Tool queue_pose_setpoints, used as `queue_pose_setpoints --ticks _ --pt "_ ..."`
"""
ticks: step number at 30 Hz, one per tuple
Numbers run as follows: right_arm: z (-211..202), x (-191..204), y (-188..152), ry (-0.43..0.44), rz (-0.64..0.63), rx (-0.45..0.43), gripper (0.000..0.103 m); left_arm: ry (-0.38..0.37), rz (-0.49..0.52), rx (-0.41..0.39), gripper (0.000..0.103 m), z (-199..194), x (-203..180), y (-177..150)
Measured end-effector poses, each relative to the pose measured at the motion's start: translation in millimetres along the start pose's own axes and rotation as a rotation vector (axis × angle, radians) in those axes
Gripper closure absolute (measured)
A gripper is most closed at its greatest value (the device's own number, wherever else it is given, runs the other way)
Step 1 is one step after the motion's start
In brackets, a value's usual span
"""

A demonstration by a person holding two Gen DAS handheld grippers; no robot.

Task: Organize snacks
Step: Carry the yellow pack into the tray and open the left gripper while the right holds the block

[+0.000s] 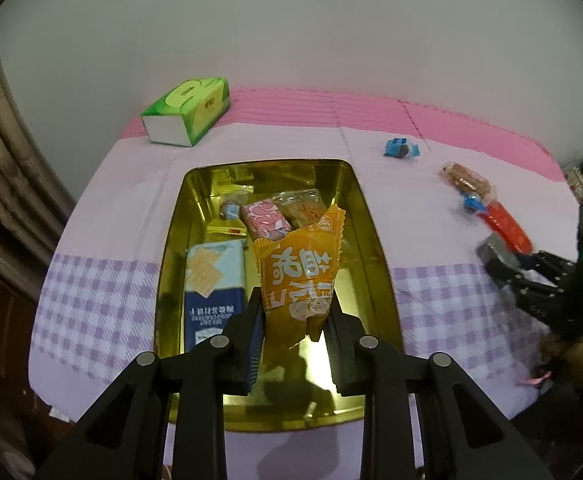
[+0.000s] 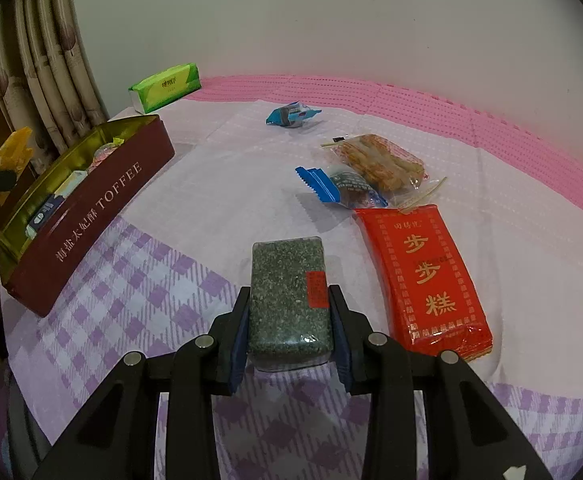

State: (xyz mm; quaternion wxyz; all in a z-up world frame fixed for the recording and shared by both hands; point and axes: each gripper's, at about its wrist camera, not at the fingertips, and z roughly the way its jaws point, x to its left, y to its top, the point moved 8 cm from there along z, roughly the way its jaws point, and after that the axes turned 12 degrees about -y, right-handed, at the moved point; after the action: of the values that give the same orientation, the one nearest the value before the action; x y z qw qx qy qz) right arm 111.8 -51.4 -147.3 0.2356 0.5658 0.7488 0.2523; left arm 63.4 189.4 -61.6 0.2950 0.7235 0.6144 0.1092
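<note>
Left gripper (image 1: pixel 293 322) hangs over the open gold-lined tin (image 1: pixel 375 240), jaws clenched on the lower end of an orange snack packet (image 1: pixel 299 276). The packet stands upright above the tin's empty right half, probably so it can drop beside the snacks already packed: a blue cracker pack (image 1: pixel 213 280), a pink-wrapped sweet (image 1: pixel 265 220) and a brown wafer pack (image 1: pixel 301 208).

Right gripper (image 2: pixel 289 320) has its jaws grasping a clear-wrapped block of grey-green grain snack (image 2: pixel 287 300) across its narrow sides, low over the checked cloth of the bench (image 2: pixel 131 300); whether the block has left the cloth I cannot tell. Judged next in line for the tin.

Left wrist view alone shows the tin's interior and free space. Right wrist view alone shows the tin's maroon side lettered TOFFEE, and the waiting items sharply: red cake pack (image 2: pixel 423 276), clear bag of fried sticks (image 2: pixel 379 160), blue-wrapped sweet (image 2: pixel 339 186), a second blue sweet (image 2: pixel 291 116) farther back. Green tissue pack (image 1: pixel 187 110) sits at the bench's far left, apart.
</note>
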Motion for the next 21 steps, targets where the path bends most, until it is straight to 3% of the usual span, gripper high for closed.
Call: queue_pose_setpoints --ticks 21 --pt "0 0 0 -0.002 0.0 -0.001 0.069 0.061 0.041 0.065 0.075 33 15 -9"
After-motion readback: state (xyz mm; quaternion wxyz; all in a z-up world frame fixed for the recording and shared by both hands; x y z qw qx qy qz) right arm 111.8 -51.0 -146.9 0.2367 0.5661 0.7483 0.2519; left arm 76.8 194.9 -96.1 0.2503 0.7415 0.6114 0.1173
